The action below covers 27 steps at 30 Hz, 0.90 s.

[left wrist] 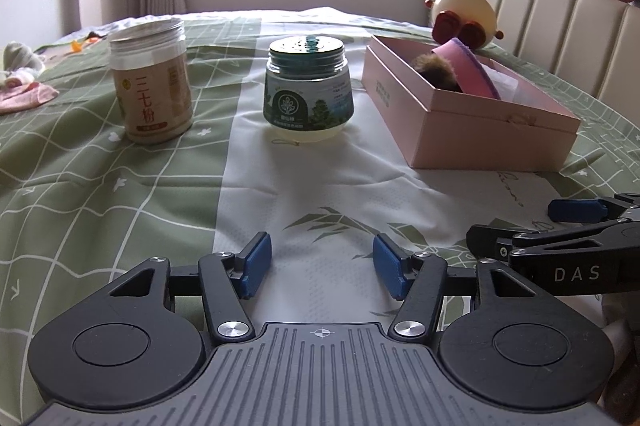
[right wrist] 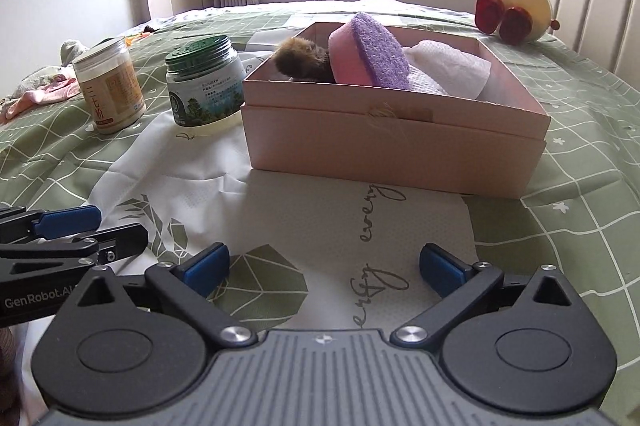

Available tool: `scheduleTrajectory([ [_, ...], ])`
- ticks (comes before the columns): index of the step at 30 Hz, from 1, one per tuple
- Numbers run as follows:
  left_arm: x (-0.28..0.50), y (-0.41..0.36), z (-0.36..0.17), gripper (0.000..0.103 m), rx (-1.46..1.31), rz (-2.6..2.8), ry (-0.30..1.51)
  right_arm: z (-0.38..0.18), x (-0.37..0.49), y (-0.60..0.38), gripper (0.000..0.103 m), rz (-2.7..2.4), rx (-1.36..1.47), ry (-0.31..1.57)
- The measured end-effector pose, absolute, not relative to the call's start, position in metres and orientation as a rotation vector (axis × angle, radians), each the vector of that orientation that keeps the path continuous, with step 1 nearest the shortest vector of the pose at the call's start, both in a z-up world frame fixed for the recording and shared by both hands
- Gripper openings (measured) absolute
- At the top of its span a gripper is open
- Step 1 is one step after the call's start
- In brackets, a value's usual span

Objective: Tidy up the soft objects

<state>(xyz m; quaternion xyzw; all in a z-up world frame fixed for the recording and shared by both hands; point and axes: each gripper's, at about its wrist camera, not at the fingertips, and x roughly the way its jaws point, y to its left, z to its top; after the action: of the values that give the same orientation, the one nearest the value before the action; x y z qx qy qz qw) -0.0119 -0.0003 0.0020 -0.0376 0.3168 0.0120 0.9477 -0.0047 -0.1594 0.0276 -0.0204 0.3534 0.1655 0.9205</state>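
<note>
1. Left gripper (left wrist: 319, 266) is hovering low over the near edge of the bed (left wrist: 100, 185), jaws standing apart, nothing between them. Right gripper (right wrist: 323, 268) is hanging just beside it, jaws spread wider, also empty. The two bodies are crowding each other at the near edge; a careless swing is risking a knock between them.

2. Pink box (right wrist: 396, 141) is sitting on the white strip of the bedspread toward the headboard side, lid off. Inside, a pink-and-purple sponge (right wrist: 370, 55) is leaning tilted against a brown furry thing (right wrist: 304, 59), with white padding (right wrist: 448, 65) beside them. The sponge is sticking above the rim, so pushing in another item is likely to tip it out. The mattress is soft, so pressing on the wall could tilt the box.

3. Green-lid jar (left wrist: 307, 91) and beige powder jar (left wrist: 152, 85) are standing upright left of the box, apart from each other. Both are hard, not task items. A left-hand reach past them toward the far left is risking toppling one on the yielding cover.

4. Pink cloth (left wrist: 24, 97) and a grey bundle (left wrist: 20, 59) are lying at the far left edge, still outside the box, probably the next picks. Thin fabric may slip or drag the bedspread up with it.

5. Cream round plush (left wrist: 466, 15) is resting by the headboard behind the box; it looks too bulky for these jaws.
</note>
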Motion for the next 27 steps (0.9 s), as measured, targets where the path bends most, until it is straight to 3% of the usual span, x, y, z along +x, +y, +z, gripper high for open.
scheduleTrajectory([
  [27,-0.0127,0.0000,0.0020,0.061,-0.077,0.025,0.644,0.0273,-0.0048,-0.1594,0.101,0.340,-0.040,0.726],
])
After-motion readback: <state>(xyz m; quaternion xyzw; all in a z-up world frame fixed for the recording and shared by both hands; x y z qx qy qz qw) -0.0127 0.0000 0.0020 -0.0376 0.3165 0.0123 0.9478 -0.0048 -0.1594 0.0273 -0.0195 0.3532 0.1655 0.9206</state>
